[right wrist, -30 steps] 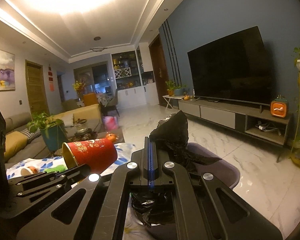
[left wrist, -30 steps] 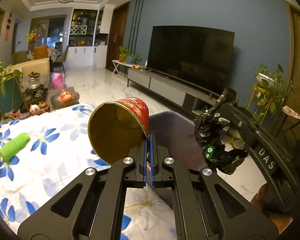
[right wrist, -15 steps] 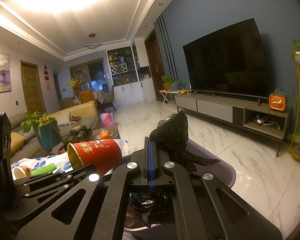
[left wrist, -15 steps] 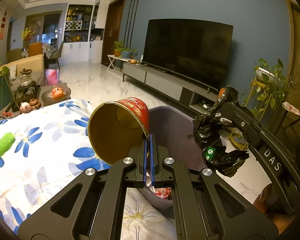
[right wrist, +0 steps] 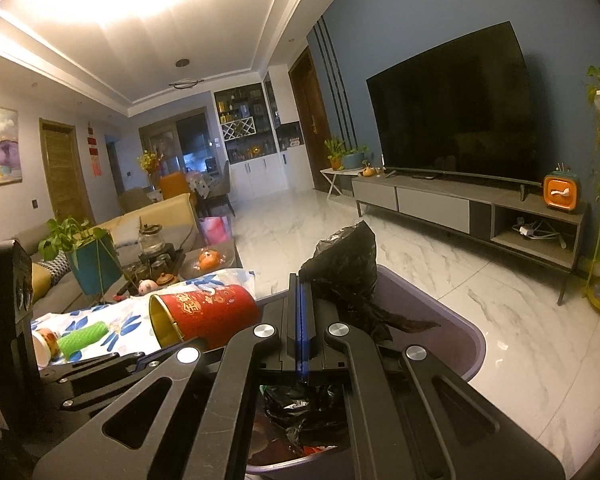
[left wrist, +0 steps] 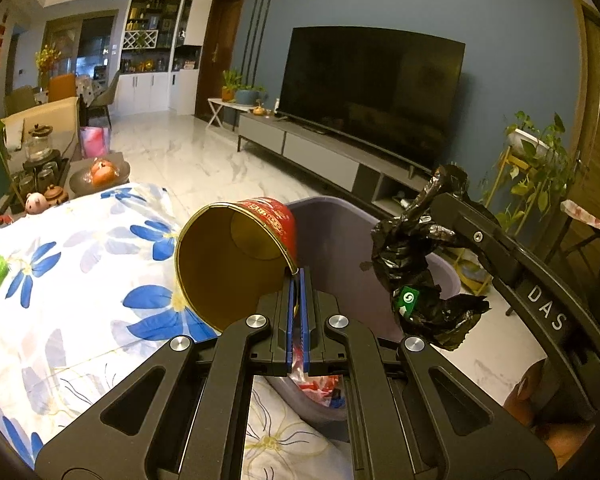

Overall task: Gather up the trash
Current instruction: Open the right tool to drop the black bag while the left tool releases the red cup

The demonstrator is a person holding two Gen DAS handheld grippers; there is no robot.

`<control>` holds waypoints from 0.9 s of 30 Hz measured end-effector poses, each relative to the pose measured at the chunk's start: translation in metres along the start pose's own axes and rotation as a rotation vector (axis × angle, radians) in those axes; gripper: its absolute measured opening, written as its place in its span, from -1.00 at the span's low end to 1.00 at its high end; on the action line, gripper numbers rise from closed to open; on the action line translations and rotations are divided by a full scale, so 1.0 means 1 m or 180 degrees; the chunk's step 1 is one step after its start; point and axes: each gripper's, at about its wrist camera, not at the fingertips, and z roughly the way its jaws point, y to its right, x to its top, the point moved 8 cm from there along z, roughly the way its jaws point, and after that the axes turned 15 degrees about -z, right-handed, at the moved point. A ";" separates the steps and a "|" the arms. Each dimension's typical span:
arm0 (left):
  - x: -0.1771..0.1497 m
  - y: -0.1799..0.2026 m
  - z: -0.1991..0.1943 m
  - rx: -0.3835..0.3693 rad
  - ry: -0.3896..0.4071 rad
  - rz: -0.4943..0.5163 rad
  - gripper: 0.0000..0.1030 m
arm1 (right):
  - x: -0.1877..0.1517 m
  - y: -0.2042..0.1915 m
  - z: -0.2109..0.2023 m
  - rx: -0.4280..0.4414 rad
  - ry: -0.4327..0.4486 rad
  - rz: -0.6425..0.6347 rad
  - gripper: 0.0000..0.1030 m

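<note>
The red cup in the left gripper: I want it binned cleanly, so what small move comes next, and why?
Probably carry the left gripper a little further over the purple bin, then open. It is shut on the red cup by the rim, and the cup hangs partly over the floral tablecloth.

1 cup [left wrist: 236, 264] – 1 bag [left wrist: 416, 264] – 1 bin [left wrist: 340, 224]

Your room's dim and warm-lit; main light is the ceiling [right wrist: 140, 4], blown out to white glare in right wrist view. Marble floor [right wrist: 480, 300] shows soft sheen. TV [left wrist: 372, 96] is a dark slab. Heavy fisheye bend and black vignette at corners; pics sharp, no blur.
</note>
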 end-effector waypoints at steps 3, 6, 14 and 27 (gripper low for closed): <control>-0.002 0.001 0.003 -0.0010 -0.0026 -0.0011 -0.96 | 0.000 0.001 0.002 0.0005 -0.0013 0.0006 -0.99; -0.004 0.002 0.005 -0.0013 -0.0033 0.0016 -0.96 | -0.002 0.003 0.004 0.0004 -0.0032 0.0002 -0.99; -0.009 0.005 0.011 -0.0039 -0.0072 0.0033 -0.96 | -0.004 0.004 0.006 0.0017 -0.0070 0.0028 -0.99; -0.014 0.004 0.020 -0.0106 -0.0140 0.0025 -0.92 | -0.005 0.004 0.009 0.0061 -0.0119 0.0084 -0.94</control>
